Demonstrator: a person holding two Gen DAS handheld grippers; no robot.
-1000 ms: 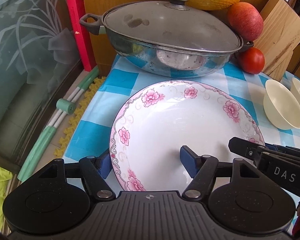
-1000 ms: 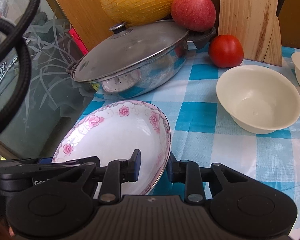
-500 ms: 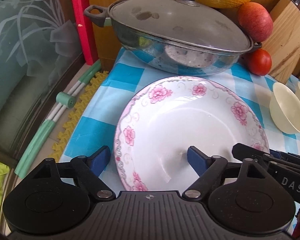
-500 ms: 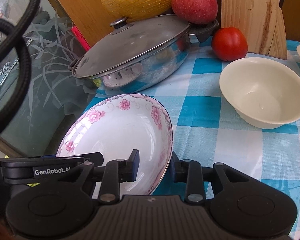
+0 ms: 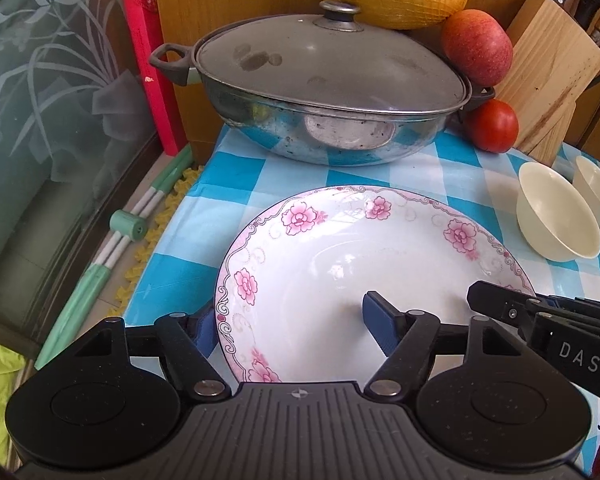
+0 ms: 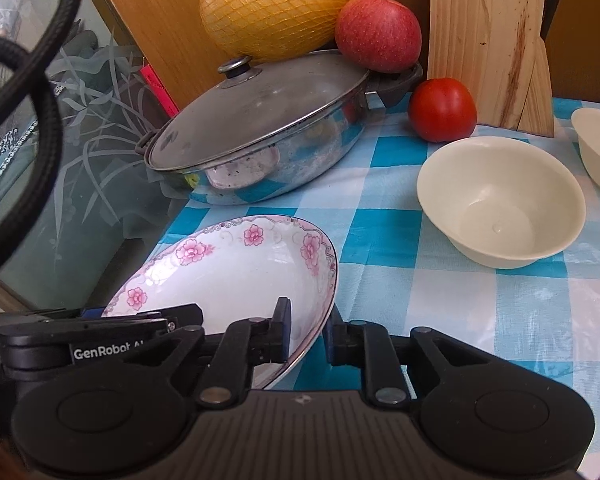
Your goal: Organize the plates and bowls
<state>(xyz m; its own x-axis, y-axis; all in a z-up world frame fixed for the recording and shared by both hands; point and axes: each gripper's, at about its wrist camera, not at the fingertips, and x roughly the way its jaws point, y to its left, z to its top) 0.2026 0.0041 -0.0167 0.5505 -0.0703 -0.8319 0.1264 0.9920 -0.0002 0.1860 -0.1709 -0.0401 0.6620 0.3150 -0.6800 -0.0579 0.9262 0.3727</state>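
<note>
At the table's near left corner sits the floral plate [image 5: 364, 276], tilted up on its right rim. My right gripper [image 6: 306, 330] has just been closing and now pinches that rim, one pad inside and one under. My left gripper [image 5: 292, 328] straddles the opposite rim, released, so the right one is carrying; the cream bowls [image 6: 500, 200] lie off to the right.
</note>
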